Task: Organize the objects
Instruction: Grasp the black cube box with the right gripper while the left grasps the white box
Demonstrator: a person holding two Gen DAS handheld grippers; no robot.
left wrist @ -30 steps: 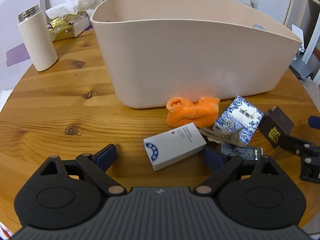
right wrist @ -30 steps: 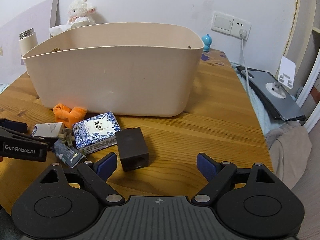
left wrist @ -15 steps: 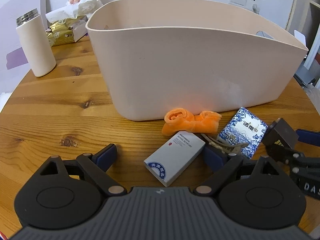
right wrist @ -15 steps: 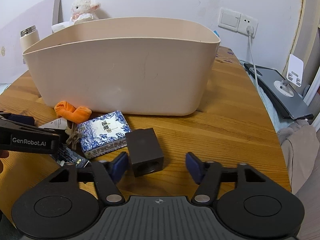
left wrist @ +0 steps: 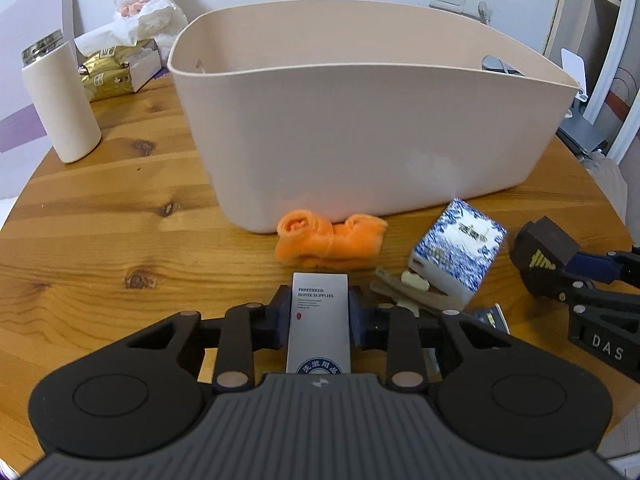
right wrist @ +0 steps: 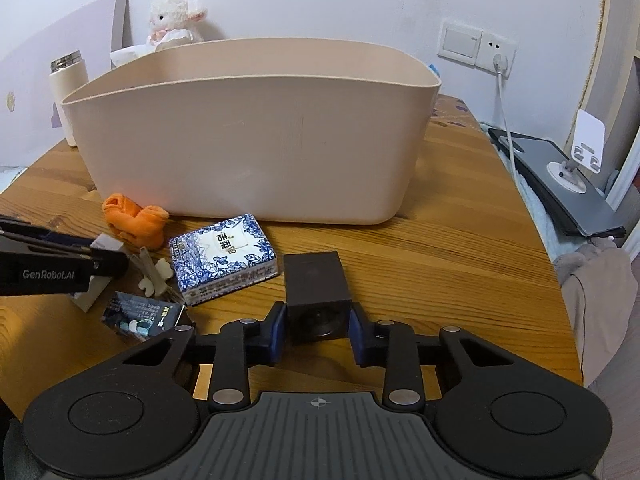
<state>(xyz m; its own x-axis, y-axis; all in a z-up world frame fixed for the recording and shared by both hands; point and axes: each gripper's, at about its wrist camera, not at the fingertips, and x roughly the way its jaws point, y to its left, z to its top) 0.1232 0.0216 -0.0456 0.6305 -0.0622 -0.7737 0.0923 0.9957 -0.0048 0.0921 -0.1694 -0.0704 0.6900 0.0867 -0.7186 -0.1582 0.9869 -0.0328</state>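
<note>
Both claws have closed since earlier: left claw [left wrist: 319, 316] grips the white box [left wrist: 319, 320], right claw [right wrist: 318, 330] the dark cube [right wrist: 316, 294]; next, lifting each over the beige tub [right wrist: 248, 140] ahead

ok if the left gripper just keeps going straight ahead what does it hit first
Likely the orange cloth roll, lying just past the white box held in the left gripper; behind it stands the beige bin's wall. Depth is uncertain.

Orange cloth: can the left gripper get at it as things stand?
Probably not yet. The left gripper has its jaws shut on the white box, which points at the orange cloth just ahead. Nothing else blocks the way.
</note>
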